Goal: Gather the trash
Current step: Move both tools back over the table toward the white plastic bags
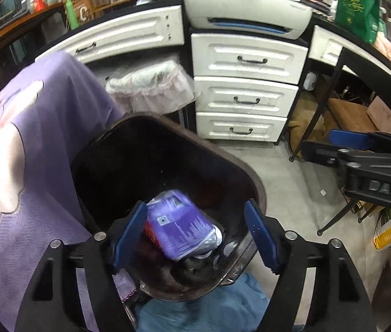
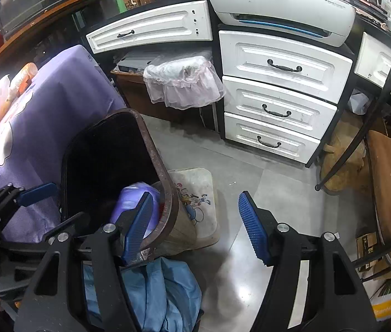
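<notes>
**Purple packet in the bin, both jaws spread**

Left wrist view: the left gripper (image 1: 195, 235) hangs over the mouth of a dark bin (image 1: 250, 174). Its jaws are spread wide, one blue pad on each side of a purple packet (image 1: 180, 224). The packet is blurred and tilted, and lies within the bin's rim, over other trash: something red and a crushed silver piece. Whether the left pad touches the packet I cannot tell; the right pad stands clear of it. A purple cloth (image 1: 43, 144) covers the surface to the left of the bin, and blue fabric (image 1: 212, 310) bunches just below the bin's near rim. White drawers (image 1: 245, 96) stand beyond. The right gripper (image 1: 347, 141) reaches in from the right edge, seen side-on.

Right wrist view: the right gripper (image 2: 192, 221) has its jaws spread and holds nothing; its left pad lies in front of the bin's rim (image 2: 162, 171), its right pad over the grey floor (image 2: 250, 171). The packet (image 2: 137, 196) shows inside the bin, partly hidden behind that left pad. A cartoon mat (image 2: 198, 199) lies on the floor against the bin. The left gripper (image 2: 38, 191) enters from the left, beside the cloth (image 2: 57, 96).
</notes>
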`<control>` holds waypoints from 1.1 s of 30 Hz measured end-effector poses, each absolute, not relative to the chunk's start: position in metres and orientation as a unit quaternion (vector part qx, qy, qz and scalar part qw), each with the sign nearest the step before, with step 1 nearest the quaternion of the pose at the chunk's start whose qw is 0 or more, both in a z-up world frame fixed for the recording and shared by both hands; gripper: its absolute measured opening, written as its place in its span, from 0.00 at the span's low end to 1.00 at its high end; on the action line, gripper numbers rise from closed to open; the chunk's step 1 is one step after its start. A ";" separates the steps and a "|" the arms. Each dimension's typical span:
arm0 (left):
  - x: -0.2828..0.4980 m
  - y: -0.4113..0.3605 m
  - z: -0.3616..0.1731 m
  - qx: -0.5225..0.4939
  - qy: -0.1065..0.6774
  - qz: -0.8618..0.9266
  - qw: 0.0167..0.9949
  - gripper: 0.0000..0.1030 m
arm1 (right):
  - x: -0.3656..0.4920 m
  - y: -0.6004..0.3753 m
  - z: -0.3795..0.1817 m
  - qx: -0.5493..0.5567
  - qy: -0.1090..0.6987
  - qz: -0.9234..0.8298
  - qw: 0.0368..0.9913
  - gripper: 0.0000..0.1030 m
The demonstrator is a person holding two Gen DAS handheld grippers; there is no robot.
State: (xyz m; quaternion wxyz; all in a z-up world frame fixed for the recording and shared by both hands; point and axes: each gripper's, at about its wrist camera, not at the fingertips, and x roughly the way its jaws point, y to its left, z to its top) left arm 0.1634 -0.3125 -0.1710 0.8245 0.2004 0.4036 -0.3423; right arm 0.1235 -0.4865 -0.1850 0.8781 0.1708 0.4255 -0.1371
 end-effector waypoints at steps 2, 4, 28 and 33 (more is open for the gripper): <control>0.158 -0.312 -0.164 0.207 0.393 -0.348 0.826 0.74 | 0.123 -0.488 -0.183 0.172 0.423 -0.141 0.879 0.63; 0.150 -0.310 -0.154 0.208 0.379 -0.356 0.829 0.75 | 0.122 -0.490 -0.181 0.174 0.420 -0.144 0.879 0.63; 0.167 -0.164 -0.037 0.195 0.259 -0.210 0.922 0.92 | 0.164 -0.385 -0.067 0.129 0.319 0.016 0.939 0.91; 0.185 -0.114 -0.033 0.188 0.266 -0.154 0.933 0.92 | 0.189 -0.345 -0.057 0.124 0.327 0.079 0.933 0.91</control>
